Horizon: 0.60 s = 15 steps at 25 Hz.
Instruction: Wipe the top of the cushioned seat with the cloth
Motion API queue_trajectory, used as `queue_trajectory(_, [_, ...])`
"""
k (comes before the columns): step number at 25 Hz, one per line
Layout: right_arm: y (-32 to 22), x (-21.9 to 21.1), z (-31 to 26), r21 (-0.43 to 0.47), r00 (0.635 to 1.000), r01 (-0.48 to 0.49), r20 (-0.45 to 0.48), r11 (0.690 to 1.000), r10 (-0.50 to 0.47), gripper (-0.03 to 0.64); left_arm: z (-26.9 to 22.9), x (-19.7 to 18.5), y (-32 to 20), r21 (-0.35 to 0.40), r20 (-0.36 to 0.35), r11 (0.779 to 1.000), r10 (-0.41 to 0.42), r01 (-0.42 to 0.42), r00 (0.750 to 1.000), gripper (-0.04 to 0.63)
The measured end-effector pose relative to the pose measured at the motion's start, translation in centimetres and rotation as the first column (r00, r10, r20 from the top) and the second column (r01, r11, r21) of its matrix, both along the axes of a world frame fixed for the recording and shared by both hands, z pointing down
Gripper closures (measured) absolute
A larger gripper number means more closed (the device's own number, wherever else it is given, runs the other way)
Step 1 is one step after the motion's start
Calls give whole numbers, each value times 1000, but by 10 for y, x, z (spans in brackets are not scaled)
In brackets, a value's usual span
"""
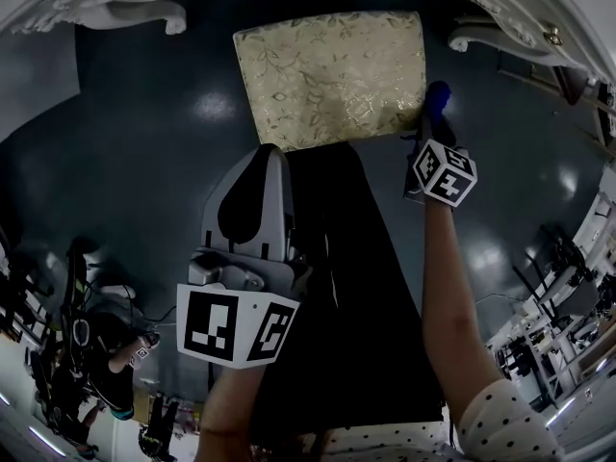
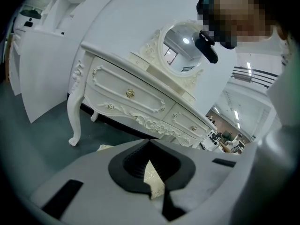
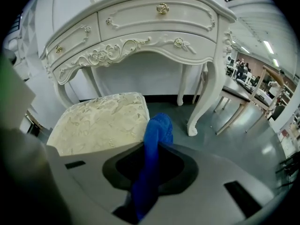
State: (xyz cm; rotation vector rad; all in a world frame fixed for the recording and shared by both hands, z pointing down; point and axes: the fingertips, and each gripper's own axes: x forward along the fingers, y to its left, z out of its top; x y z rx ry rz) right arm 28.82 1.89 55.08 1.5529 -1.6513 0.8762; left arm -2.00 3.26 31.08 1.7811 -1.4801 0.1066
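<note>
Two tools on hand, one cloth, one seat.

1. Cushioned seat [image 1: 332,75]: pale floral upholstery, standing on the dark floor [image 1: 144,162] at 12 o'clock in the head view, in front of a white carved dressing table [image 3: 140,27]. Its top is bare.
2. Cloth [image 3: 154,139]: blue, bunched into a strip, its free end standing up past the jaw tips. It sits at the seat's 4 o'clock corner (contact with the upholstery cannot be told).
3. Right tool [image 1: 428,133]: jaws clamped on the cloth, aimed toward the seat's right edge.
4. Left tool [image 1: 269,157]: jaws together with nothing between them. Its tip lies at the seat's 6 o'clock edge and it appears idle.

Step in hand, as judged: bringing the cloth to the seat, with no stroke across the top yet evident.

Next move calls for: carrying the right tool toward 10 o'clock over the cushion, lowering it until the cloth's free end presses flat, then sweeping across the top in overlapping passes with the grip kept firm.
</note>
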Motion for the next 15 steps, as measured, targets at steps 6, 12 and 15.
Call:
queue_trajectory(6, [2, -13, -6, 7, 999, 38, 0, 999, -38, 540, -1, -7, 4, 5, -3, 1000, -16, 16, 1000, 599])
queue_trajectory(12, [8, -40, -15, 20, 995, 96, 11, 995, -96, 540, -6, -11, 6, 13, -11, 1000, -18, 18, 1000, 599])
queue_trajectory(15, [11, -54, -16, 22, 992, 121, 15, 992, -122, 540, -7, -14, 7, 20, -14, 1000, -17, 17, 1000, 598])
